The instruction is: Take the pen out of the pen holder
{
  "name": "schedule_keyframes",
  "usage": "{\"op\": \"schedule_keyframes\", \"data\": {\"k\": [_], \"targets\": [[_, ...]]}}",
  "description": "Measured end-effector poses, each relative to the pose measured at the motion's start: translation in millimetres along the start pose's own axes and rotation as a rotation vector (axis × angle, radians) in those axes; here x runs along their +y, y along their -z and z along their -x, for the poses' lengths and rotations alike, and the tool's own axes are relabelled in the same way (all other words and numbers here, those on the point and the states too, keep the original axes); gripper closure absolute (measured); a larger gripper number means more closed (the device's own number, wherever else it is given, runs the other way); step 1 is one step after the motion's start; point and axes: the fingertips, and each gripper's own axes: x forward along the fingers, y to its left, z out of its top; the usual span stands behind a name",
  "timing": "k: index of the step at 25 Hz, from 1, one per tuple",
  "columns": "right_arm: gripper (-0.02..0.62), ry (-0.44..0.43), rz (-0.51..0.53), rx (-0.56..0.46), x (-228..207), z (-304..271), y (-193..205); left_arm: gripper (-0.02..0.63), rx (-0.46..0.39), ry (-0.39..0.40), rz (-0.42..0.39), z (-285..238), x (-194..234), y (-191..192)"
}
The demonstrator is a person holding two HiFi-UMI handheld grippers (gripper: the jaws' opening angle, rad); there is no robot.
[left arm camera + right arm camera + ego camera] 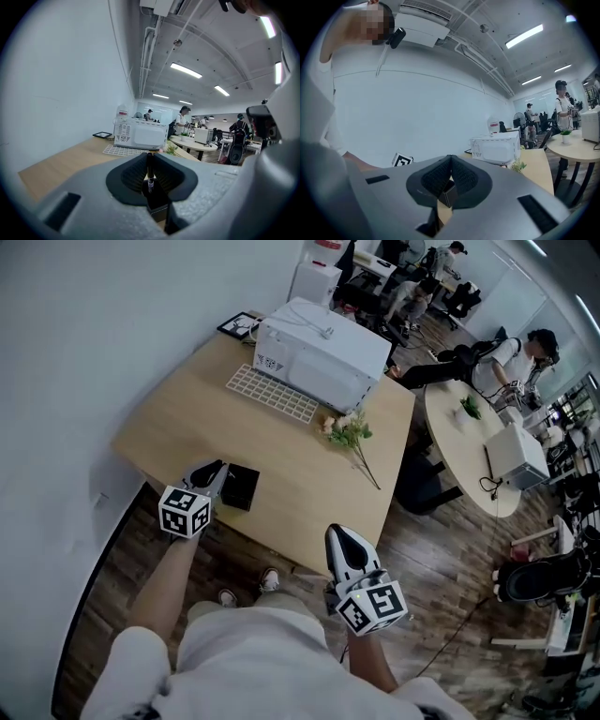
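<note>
**Pen Being Lifted From Its Holder**

The pen [150, 177] is being squeezed between the closed jaws of the left gripper [150, 158]. It is being held straight up, right over the black pen holder [156, 200]. The holder is sitting near the front edge of the table [178, 427]. It is hard to tell if the pen's bottom end is out of the holder yet.

To do this step well, the pen is best pulled straight up and slowly, so the holder is not tipped or dragged along. A firm squeeze is needed, because the pen is thin and could slip.

The right gripper [339, 540] is being held off the table's edge, its jaws closed on nothing. Farther back, a white microwave [323, 352], what looks like a white keyboard [272, 393] and a small bunch of flowers [349, 432] are sitting well apart from the holder. Nothing is standing in the pen's way.
</note>
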Motion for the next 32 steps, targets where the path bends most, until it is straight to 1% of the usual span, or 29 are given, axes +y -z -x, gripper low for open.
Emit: {"op": "schedule_keyframes", "data": {"k": [10,16,20,32], "targets": [[0.594,-0.073,0.021,-0.026,11.9,-30.9,-16.8,0.555,-0.112,-0.037,-0.011,34.6,11.3,-50.7],[0.594,-0.11,0.031,-0.031,11.2,-48.5,-23.4,0.555,-0.162,-0.062,-0.023,46.5,18.3,-77.1],[0.594,-0.131,0.032,-0.039,6.1,-61.0,-26.9,0.555,-0.198,-0.08,-0.046,59.5,18.0,-95.5],[0.594,-0.184,0.04,-0.056,-2.9,-102.6,-43.8,0.555,-0.321,-0.216,-0.084,126.1,34.2,-144.3]]}}
